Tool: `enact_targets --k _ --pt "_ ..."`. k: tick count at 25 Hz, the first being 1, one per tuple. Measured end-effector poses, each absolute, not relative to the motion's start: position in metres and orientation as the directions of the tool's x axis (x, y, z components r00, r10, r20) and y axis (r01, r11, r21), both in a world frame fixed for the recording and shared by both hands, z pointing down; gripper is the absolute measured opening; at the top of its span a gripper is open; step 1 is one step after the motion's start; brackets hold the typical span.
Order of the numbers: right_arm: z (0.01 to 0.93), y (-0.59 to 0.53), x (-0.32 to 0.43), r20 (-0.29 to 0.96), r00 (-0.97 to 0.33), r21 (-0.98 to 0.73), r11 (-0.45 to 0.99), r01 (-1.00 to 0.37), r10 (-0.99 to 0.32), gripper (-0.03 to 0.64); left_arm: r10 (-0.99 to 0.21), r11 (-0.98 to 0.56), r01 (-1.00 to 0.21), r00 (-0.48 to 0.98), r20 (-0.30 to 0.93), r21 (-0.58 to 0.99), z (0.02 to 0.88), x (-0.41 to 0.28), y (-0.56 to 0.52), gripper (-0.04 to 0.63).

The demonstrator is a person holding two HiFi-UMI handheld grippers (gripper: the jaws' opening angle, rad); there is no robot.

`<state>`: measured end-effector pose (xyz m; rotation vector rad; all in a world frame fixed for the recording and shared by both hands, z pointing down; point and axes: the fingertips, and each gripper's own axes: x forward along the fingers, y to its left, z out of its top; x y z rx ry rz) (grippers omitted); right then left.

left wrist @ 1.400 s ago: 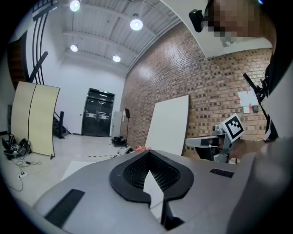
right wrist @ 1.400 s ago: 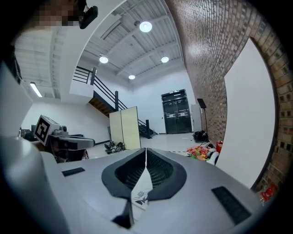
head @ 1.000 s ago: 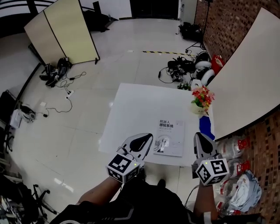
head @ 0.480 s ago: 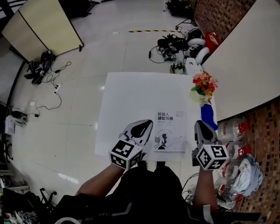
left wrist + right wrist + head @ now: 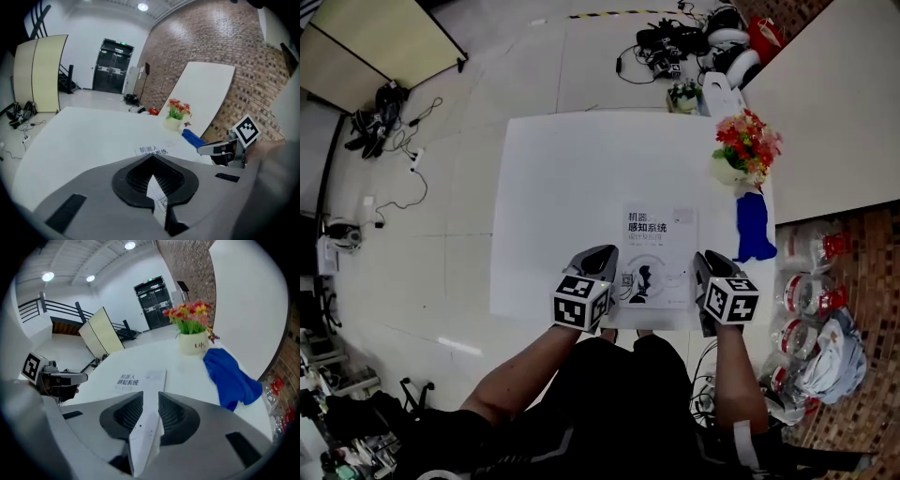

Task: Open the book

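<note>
**Head view.** A white desk [image 5: 544, 187] is seen from steeply above. The closed book [image 5: 659, 246] lies flat, cover up, toward the desk's 5 o'clock part and close to the near edge. The title 机器人感知系统 is printed in dark characters on the cover. The smaller print below it cannot be read. The left tongs [image 5: 602, 258] are held at the book's 7 o'clock corner and the right tongs [image 5: 706, 262] at its 5 o'clock corner. Potted flowers [image 5: 748, 141] stand at 1 o'clock from the book. A blue cloth [image 5: 754, 230] lies just beside the book at 2 o'clock.

**Left gripper view.** The tongs are almost together. A thin white sliver with fine print is seen between the pads. It is judged to be the cover showing through the gap, not something clamped. Part of the title is seen beyond the tips.

**Right gripper view.** The tongs are narrowly apart, and the book's right-hand edge is seen running into the gap. Nothing appears to be clamped. Lettering on the pot seems to read "Life", though this is not certain.

**Risks.** The cover has not yet been lifted.
- With gaps this narrow, the cover's edge could be missed.
- Several pages could be pinched along with the cover.
- If the book is not held down, it could be pushed toward the cloth or off the near edge.
- The thin cover could be creased by a hard pinch.
</note>
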<state>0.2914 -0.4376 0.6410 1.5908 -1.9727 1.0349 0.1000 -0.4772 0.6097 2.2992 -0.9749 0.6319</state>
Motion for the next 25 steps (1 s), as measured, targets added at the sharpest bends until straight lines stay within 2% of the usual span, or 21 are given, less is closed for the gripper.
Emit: enact_targets --k 9,25 --pt "0.698 -0.431 0.288 0.771 -0.306 -0.356 0.022 -0.934 -0.558 0.061 -0.417 -0.543 -0.784 0.563 0.713 0.301 0.673 0.096 -0.472 -0.005" --pt "0.701 -0.431 0.293 0.806 -0.271 -0.369 -0.089 -0.925 -0.525 0.04 -0.377 -0.547 -0.773 0.57 0.73 0.321 0.689 0.1 -0.463 -0.005"
